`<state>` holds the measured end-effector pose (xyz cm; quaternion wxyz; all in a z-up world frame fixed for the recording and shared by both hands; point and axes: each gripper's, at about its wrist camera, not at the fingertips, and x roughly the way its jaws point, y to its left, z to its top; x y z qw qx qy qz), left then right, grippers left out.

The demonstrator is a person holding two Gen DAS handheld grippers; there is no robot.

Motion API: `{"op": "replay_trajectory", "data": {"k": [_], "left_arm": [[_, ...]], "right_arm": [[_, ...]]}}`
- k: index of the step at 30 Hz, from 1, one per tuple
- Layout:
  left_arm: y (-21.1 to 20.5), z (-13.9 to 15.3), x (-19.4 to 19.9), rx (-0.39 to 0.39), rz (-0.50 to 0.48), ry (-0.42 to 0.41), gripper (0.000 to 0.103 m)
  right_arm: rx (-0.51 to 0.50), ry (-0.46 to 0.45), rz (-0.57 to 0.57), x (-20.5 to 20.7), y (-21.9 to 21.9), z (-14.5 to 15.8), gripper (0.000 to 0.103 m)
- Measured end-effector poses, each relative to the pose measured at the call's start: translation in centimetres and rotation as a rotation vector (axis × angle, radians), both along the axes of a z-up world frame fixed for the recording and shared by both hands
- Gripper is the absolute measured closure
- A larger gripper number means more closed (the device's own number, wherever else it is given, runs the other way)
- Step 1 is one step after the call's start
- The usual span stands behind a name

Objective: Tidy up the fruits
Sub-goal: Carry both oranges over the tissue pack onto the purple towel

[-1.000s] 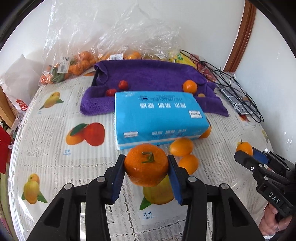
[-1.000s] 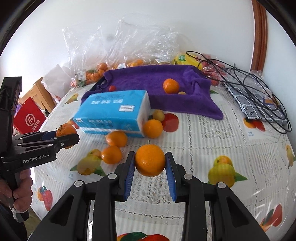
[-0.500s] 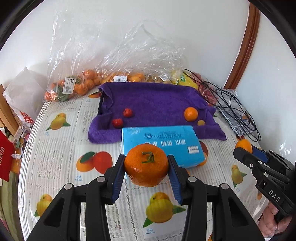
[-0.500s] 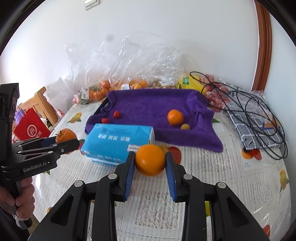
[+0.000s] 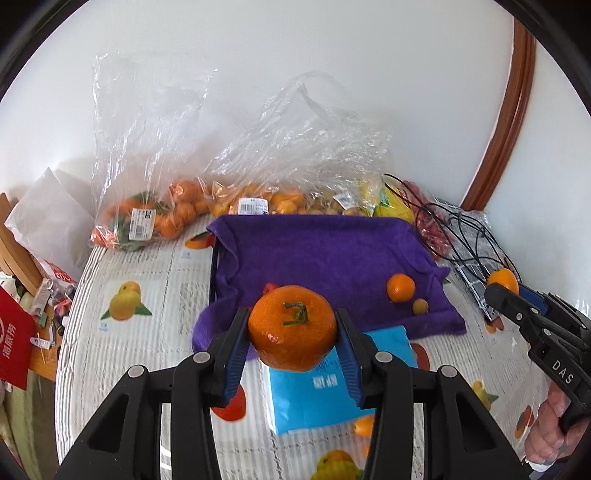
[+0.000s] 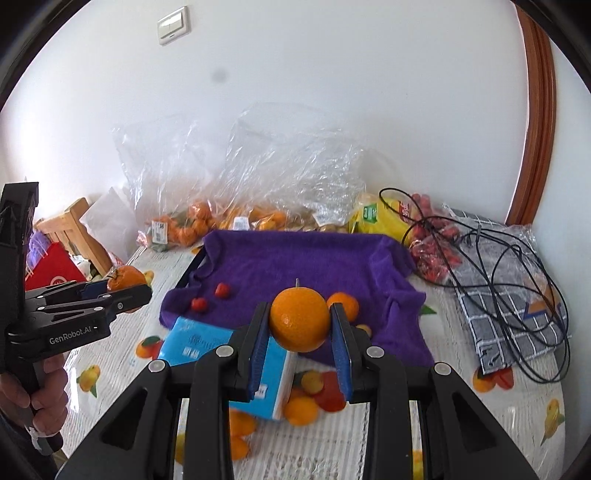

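The left claw is clamping a large orange mandarin with a green stem stub between its blue pads, closed only as far as the fruit's width and holding it in the air above the near edge of a purple towel-lined tray. The right claw is gripping a smooth round orange with a short stalk the same way, its fingers pressing on either side of the fruit, above the near right part of that tray. Just below both claws a light blue tissue pack is lying on the worktop covered in a white fruit-print cloth, touching the tray's front edge.

On the towel a small orange and a tiny yellowish fruit are sitting near the right side. The right wrist view is also showing two small red fruits on the towel's left part, mostly hidden behind the mandarin in the left view, along with loose oranges at the near end of the tissue pack and a white wall switch. Both views are taking in the clear plastic bags of oranges behind the tray, against the wall, and black cables looping over a checked cloth at the right.
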<state>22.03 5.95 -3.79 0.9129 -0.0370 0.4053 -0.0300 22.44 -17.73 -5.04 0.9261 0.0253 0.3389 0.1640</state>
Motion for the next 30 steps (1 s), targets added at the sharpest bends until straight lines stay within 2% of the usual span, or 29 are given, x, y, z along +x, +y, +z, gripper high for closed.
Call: {"op": "replay_trajectory", "data": {"k": [6,13,19,30], "left_arm": [[1.3,-1.1,3.2,0.012,0.017,0.017,0.060],[3.3,-3.7,5.9,-0.019,0.048,0.065,0.060],[4.0,-6.3,7.5,-0.034,0.051,0.114,0.060],[2.6,-8.5,8.9,-0.063,-0.004,0.154,0.060]], "right_arm": [[0.005,0.032,0.005,3.9,0.5,-1.8,0.071],[0.034,0.153,0.024,7.7,2.0,-6.5,0.071],[0.019,0.230,0.049,9.2,3.1,-9.4,0.071],[0.026,0.311,0.052,10.7,3.5,-12.5,0.071]]}}
